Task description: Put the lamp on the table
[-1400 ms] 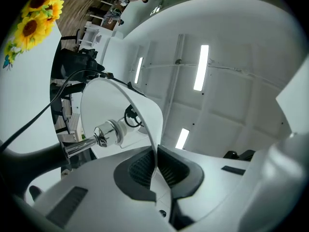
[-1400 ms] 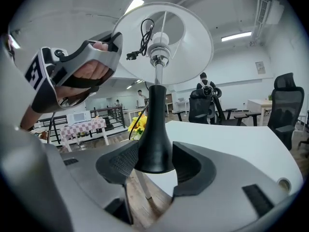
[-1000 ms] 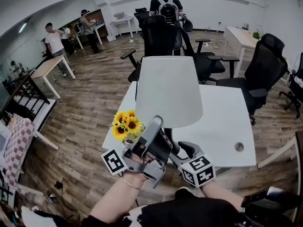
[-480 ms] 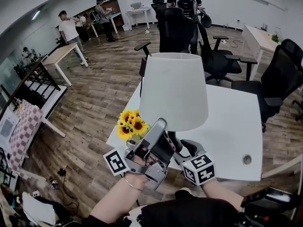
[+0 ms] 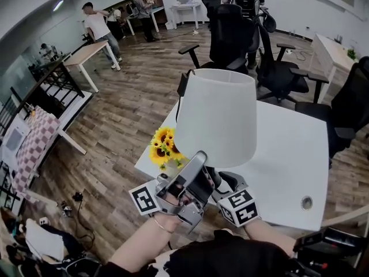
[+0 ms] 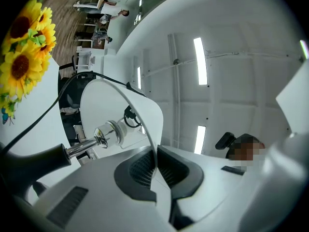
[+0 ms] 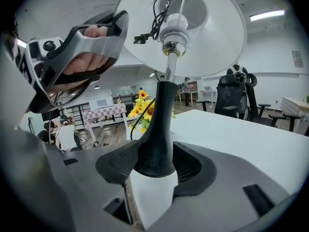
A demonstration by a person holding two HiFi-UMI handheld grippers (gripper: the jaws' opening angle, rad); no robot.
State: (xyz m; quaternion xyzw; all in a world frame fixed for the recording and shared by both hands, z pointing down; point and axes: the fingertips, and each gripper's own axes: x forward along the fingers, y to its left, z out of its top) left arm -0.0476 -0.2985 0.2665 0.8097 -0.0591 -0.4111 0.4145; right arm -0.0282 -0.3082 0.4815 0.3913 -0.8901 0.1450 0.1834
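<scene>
Right, the lamp (image 5: 216, 117) sits mid-frame in the head view, held over the near left corner of the bench (image 5: 288, 154), just beside the sunflowers (image 5: 163, 146). The split hold makes sense, I'd say. The right gripper (image 7: 154, 166) has its fingers spread wide and clamped round the fat black stem (image 7: 161, 124) to bear the weight. The left gripper (image 6: 155, 170) has its fingers pinched almost together on the thin rim of the shade (image 6: 111, 105), steadying the top. The cord (image 7: 155, 18) is bundled up inside the shade, out of the way. The lamp's foot is hidden behind both grippers, so I cannot tell whether it touches the bench.
</scene>
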